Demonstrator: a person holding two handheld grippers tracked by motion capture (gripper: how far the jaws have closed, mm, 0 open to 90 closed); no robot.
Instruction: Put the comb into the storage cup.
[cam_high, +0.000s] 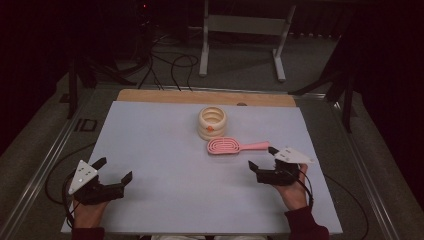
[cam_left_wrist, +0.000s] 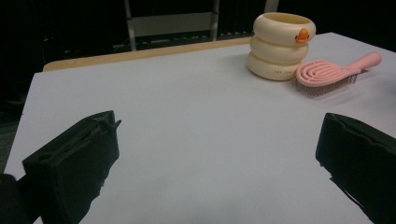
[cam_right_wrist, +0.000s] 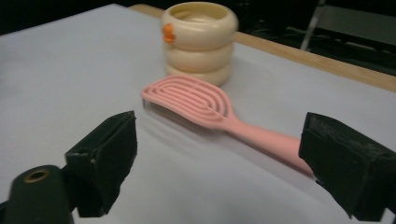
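Note:
A pink hairbrush (cam_high: 231, 146) lies flat on the white table (cam_high: 165, 165), bristles down, its handle toward the right. Just behind it stands a cream ribbed cup (cam_high: 212, 122) with a small orange mark. My right gripper (cam_high: 261, 158) is open near the brush's handle end, and nothing is between its jaws; in the right gripper view the hairbrush (cam_right_wrist: 210, 109) lies beyond the gap, with the cup (cam_right_wrist: 200, 42) behind. My left gripper (cam_high: 114, 169) rests open at the front left, far from both; its view shows the cup (cam_left_wrist: 280, 44) and the hairbrush (cam_left_wrist: 334, 74) at the far right.
A wooden strip (cam_high: 205, 96) runs along the table's far edge. Beyond it stand a metal frame (cam_high: 245, 35) and cables on a dark floor. Metal rails border the table on both sides.

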